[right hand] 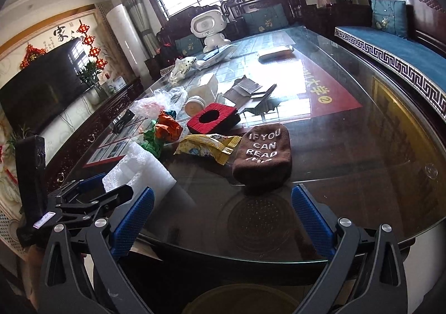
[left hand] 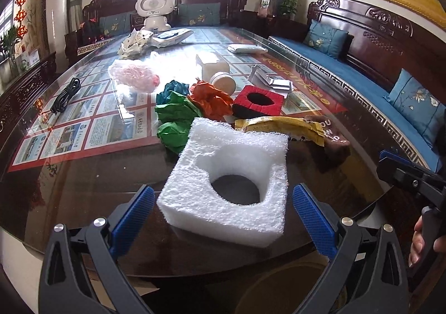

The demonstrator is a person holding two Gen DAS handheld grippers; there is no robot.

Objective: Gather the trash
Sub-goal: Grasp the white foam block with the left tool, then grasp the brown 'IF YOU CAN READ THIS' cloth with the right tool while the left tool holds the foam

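White, coarse-celled foam block (left hand: 223, 183) with a round hole cut through it lies flat at the near edge of the glass-topped bench (left hand: 83, 174), its longer side running away toward the crumpled green paper (left hand: 175, 118). The left gripper (left hand: 223, 219) is level, fingers (left hand: 133, 216) spread wide either side of the block, holding nothing. The right gripper (right hand: 223, 219) likewise gapes empty before a brown sock (right hand: 263, 155).

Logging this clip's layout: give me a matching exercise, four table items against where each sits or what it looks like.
Items:
1. white foam block
2. brown sock
3. yellow snack wrapper
4. red foam ring

Descriptions:
A. printed white lettering
B. between the open left gripper fingers
C. black-lined centre hole
D. lying crumpled beside the sock

Pairs: 1-B, 2-A, 3-D, 4-C
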